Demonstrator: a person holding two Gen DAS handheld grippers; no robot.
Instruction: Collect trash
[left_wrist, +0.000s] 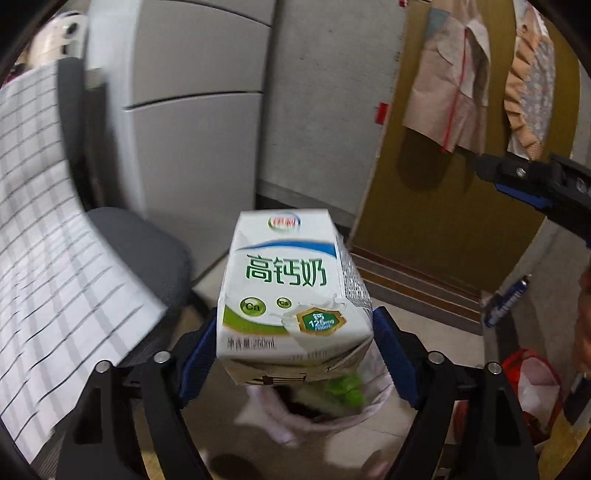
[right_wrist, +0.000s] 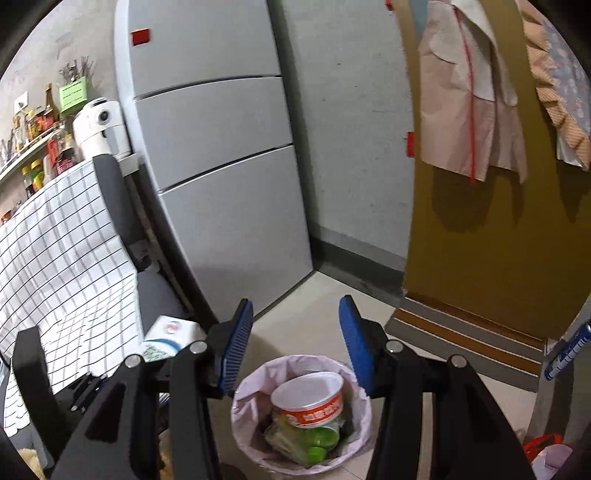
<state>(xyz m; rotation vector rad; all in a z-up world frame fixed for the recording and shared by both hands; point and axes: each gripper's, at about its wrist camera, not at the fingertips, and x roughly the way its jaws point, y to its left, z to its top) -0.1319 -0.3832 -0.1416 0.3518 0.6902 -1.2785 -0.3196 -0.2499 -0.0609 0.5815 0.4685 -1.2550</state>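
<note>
Left gripper (left_wrist: 295, 354): holds the milk carton (left_wrist: 291, 291) between wide-set blue pads, poised above the bin (left_wrist: 332, 417) for a drop.
Right gripper (right_wrist: 295, 347): half open and empty, directly over the bin.
Bin: pink-lined, near floor centre, already holding a noodle cup (right_wrist: 310, 397).
Room: chair (right_wrist: 155, 291) left, fridge (right_wrist: 221, 184) far; open floor right.

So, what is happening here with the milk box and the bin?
A person is collecting trash with two hand-held claws. The left claw has a white milk carton between its blue pads, right above the lined trash bin; whether the pads press it is unclear. The right claw is open and empty over the same bin, where an instant noodle cup and green plastic waste already lie.
</note>
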